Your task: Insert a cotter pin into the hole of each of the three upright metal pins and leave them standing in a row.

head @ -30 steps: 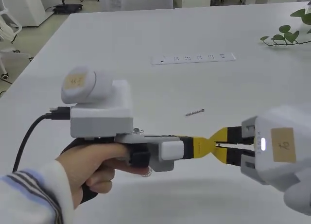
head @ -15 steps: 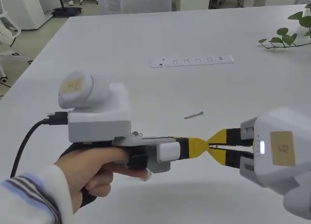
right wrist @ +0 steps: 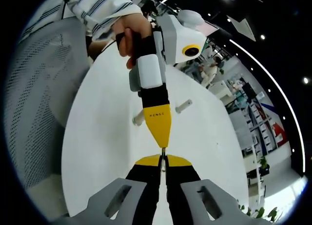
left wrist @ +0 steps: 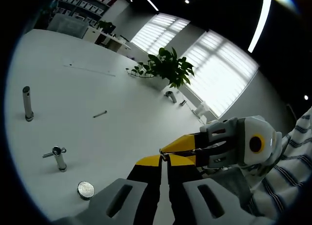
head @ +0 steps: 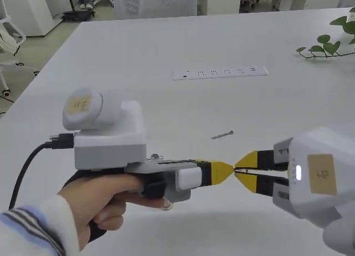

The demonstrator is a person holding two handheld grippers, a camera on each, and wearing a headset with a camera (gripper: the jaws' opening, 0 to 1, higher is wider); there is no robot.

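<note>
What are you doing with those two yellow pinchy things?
A person holds a gripper in each hand, and the tips meet nose to nose above the white table. A thin cotter pin seems pinched in the right gripper, with the shut left gripper touching it. On the table, one metal pin stands with a clip already through it, and a second pin stands bare.

Left gripper (head: 225, 170) and right gripper (head: 244, 170) are both closed, tips meeting nose to nose; a hand (head: 102, 203) holds the left.
</note>
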